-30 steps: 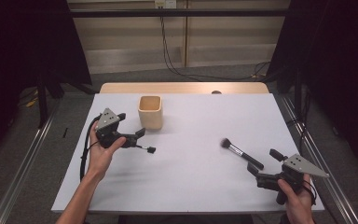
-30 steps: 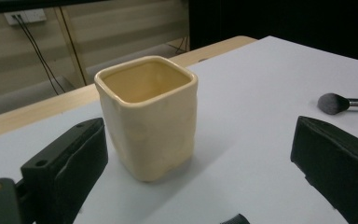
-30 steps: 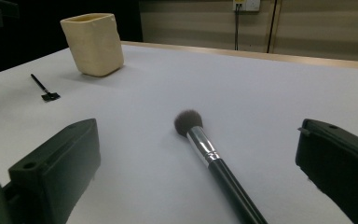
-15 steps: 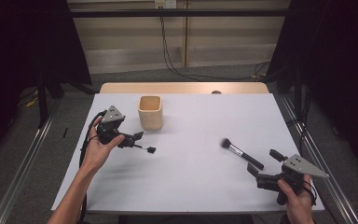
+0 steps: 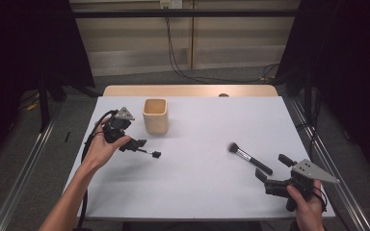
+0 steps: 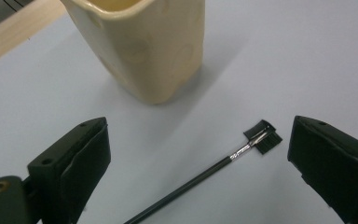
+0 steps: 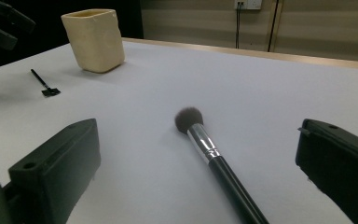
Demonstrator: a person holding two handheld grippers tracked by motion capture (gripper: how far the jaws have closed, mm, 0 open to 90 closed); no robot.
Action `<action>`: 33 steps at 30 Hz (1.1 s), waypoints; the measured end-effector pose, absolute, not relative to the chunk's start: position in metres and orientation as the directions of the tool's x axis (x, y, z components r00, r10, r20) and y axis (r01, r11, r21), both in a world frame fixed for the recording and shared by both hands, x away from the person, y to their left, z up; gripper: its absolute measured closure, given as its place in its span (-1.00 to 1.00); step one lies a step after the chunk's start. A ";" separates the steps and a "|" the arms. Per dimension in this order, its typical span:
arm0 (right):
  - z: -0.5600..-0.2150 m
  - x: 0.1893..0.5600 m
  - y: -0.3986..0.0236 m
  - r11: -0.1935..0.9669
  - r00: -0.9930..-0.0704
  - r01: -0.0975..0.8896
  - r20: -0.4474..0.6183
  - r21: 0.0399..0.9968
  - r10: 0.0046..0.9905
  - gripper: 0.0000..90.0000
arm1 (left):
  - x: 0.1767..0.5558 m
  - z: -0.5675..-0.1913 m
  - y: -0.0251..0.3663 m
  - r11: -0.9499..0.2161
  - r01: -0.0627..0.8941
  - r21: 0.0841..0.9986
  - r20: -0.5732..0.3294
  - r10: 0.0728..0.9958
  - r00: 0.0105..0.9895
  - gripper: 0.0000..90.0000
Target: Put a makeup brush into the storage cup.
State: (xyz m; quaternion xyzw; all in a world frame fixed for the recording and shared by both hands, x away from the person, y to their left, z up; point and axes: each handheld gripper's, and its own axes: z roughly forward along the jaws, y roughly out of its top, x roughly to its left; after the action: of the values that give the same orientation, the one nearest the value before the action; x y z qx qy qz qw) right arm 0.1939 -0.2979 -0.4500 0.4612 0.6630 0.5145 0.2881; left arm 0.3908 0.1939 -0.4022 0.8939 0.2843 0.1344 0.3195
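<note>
1 cream cup [image 5: 155, 116] upright on table [image 5: 202, 183]

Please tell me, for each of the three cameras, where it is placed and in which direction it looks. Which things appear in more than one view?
High view: above the person's side, looking forward and down on the table; both forearms, left gripper and right gripper show.
Left gripper view: on the left gripper, looking down between its open jaws at the small brush and cup.
Right gripper view: on the right gripper, looking low across the table past its open jaws at the big brush.
Shared: cup and small brush appear in all three; big brush in high and right.
</note>
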 end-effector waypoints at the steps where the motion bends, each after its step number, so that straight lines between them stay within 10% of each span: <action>1: -0.450 0.194 -0.298 0.045 -0.409 0.315 0.093 0.948 0.908 -1.00 | 0.392 -0.402 0.193 -0.635 0.432 0.640 0.051 0.597 0.801 -0.87; 33: -0.451 0.194 -0.296 0.051 -0.426 0.326 0.098 0.944 0.899 -1.00 | 0.408 -0.436 0.167 -0.875 0.389 0.287 -0.016 0.402 0.916 -0.86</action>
State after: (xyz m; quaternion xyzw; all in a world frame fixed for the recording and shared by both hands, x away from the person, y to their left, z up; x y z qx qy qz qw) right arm 0.1945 -0.2964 -0.4510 0.4576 0.6695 0.5146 0.2783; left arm 0.4082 0.1672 -0.4355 0.9681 0.2043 0.0222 0.1436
